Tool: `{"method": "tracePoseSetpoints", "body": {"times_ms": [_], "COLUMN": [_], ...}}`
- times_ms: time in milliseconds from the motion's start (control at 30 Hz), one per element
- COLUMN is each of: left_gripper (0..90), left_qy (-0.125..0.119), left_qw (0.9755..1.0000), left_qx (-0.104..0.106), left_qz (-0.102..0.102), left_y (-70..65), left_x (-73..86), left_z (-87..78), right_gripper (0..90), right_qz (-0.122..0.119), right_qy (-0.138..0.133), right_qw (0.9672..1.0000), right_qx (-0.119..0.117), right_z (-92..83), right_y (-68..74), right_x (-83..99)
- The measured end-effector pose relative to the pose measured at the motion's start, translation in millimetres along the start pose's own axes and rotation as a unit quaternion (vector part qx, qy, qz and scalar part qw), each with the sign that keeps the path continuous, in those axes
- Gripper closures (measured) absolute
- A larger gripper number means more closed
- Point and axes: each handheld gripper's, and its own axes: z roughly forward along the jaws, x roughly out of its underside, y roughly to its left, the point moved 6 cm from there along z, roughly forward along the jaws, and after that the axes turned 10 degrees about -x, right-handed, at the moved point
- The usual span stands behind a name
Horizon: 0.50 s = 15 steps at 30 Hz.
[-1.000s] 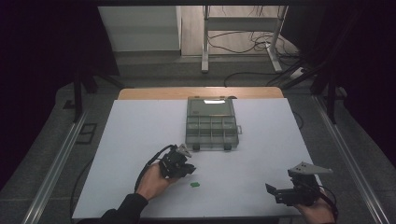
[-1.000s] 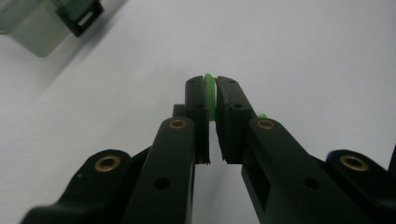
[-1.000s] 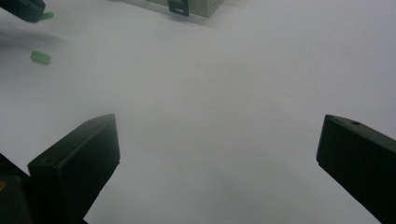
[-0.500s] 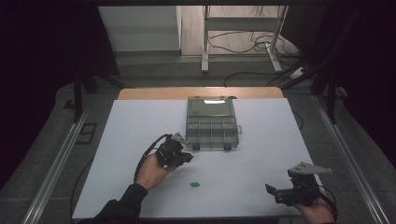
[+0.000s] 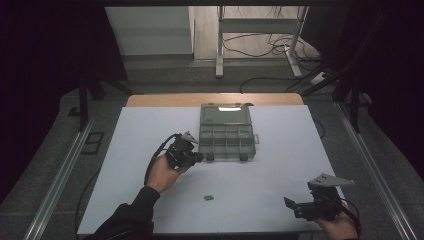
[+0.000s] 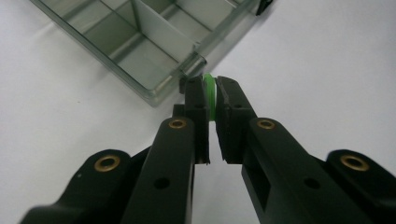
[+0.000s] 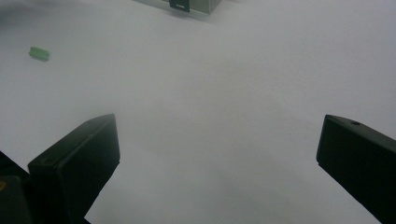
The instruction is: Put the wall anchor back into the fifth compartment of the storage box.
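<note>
Left gripper (image 5: 199,158) just off the front left corner of the clear compartment box (image 5: 227,135), jaws clamped on a small green piece (image 6: 209,91), thin and edge-on between the pads. Seen along the left gripper (image 6: 209,100) itself: piece pinched at the very tips, above the white worktop (image 5: 280,175) and close to the box (image 6: 140,42) corner, not yet over any compartment. Box open, lid tilted back at the far side, compartments nearest the corner bare as far as can be told.

Second green piece (image 5: 208,197) flat on the worktop, well in front of the box, apart from both grippers; same piece (image 7: 39,52) far left in the right gripper view.

Right gripper (image 5: 291,205) well away from the box, toward the near right edge of the worktop, jaws wide apart, nothing between them.
</note>
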Motion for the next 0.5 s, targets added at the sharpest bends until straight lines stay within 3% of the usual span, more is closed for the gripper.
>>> {"method": "tracePoseSetpoints", "body": {"times_ms": [500], "left_gripper": [84.1], "left_qy": [-0.011], "left_qw": [0.9997], "left_qx": [-0.013], "left_qz": [-0.019], "left_y": [15.8], "left_x": [-14.9], "left_z": [10.6], "right_gripper": [0.0], "right_qz": [0.001], "right_qy": [0.001], "right_qw": [1.0000], "right_qx": [0.001], "right_z": [0.1], "right_y": [-0.4], "right_x": [0.2]}}
